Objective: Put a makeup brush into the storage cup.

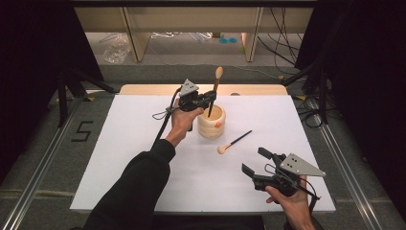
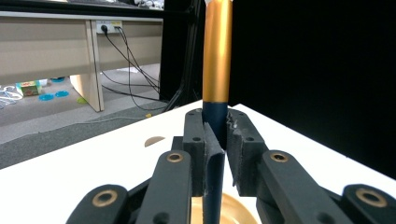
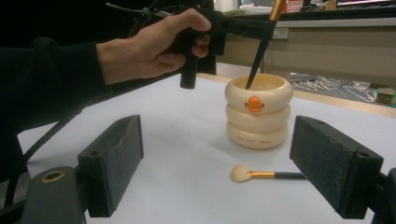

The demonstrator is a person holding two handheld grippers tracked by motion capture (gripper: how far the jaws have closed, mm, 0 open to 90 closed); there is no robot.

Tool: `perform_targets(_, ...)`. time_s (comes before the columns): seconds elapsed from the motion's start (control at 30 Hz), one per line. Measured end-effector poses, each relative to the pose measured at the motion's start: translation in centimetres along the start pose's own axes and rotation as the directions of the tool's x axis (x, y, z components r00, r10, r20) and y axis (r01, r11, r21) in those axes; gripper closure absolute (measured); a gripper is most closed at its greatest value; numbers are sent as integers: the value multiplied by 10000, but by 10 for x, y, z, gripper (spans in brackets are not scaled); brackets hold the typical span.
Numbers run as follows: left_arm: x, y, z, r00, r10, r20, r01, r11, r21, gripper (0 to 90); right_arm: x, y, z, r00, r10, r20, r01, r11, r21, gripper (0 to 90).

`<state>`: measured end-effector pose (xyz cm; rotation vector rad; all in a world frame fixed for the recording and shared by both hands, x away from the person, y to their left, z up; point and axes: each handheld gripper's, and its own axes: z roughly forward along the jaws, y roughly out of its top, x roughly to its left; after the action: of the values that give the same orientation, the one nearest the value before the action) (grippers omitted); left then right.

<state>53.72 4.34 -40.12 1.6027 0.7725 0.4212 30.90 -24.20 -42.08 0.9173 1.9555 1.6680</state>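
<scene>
High view: my left gripper [image 1: 207, 99] clamps a brush [image 1: 215, 89], lowering it into the cup [image 1: 211, 121]; next, release. Right gripper [image 1: 256, 165] gapes empty near the second brush [image 1: 234, 142].

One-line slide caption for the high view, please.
Left tool lowers a makeup brush into the cream holder; right tool waits open near a second brush.

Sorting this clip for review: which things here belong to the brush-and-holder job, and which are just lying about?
In the job:
- tall brush, clamped in the left gripper, handle tip inside the holder
- cream ringed holder
- small brush, lying flat on the white table
- right gripper, open, apart from the small brush

Lying about:
- clear plastic bag on the floor beyond the table
- cables
- blue discs
</scene>
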Motion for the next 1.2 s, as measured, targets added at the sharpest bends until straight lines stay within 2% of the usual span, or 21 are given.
perform_targets(0.03, 1, -1, 0, 10000, 20, -6, -20, 10000, 19, 789, 0, -1, 1, 10000, 42, -82, -43, 9998, -176, 185)
perform_targets(0.17, 2, -5, 0, 10000, 17, -62, -16, 9999, 116, 789, 0, -1, 1, 10000, 46, -72, -47, 9998, -181, 184)
perform_targets(0.23, 2, -7, 0, 10000, 25, -38, -24, 9998, 185, 788, 0, 0, 0, 10000, 12, 7, -12, 10000, 14, 184)
perform_targets(0.33, 2, -11, 1, 10000, 7, -39, -6, 9997, 254, 788, 0, 0, 1, 9999, 42, -97, -43, 9999, -109, 184)
perform_targets(0.57, 2, -18, 3, 10000, 53, 31, -54, 9986, 535, 788, 0, 0, 0, 10000, 5, 7, -5, 10000, 11, 184)
perform_targets(0.63, 1, -20, 3, 10000, 80, 8, -80, 9978, 664, 788, 0, -1, 1, 10000, 43, -71, -44, 9998, -186, 184)
perform_targets(0.73, 2, -21, 3, 9999, 165, 24, -166, 9965, 821, 788, 0, -1, 1, 10000, 12, -35, -12, 9999, -166, 185)
perform_targets(0.77, 2, -21, 2, 9999, 131, -11, -129, 9962, 864, 788, 0, 0, 0, 10000, -1, -1, 1, 10000, 17, 185)
perform_targets(0.87, 3, -22, 1, 9997, 252, -15, -248, 9931, 1147, 787, 0, 0, 1, 9999, 35, -113, -36, 9999, -117, 185)
perform_targets(1.0, 5, -21, 0, 9997, 245, 76, -253, 9913, 1290, 782, 0, 0, 0, 10000, 3, 2, -3, 10000, 11, 186)
perform_targets(1.1, 6, -20, -2, 9993, 378, 70, -384, 9904, 1326, 723, 0, 0, 1, 9999, 38, -114, -39, 9999, -108, 186)
perform_targets(1.17, 6, -20, -3, 9993, 344, 151, -362, 9897, 1386, 664, 0, 0, 0, 10000, -11, -3, 11, 10000, 17, 186)
perform_targets(1.2, 6, -19, -4, 9987, 502, 133, -516, 9886, 1417, 638, 0, 0, 1, 10000, 30, -89, -30, 10000, -57, 186)
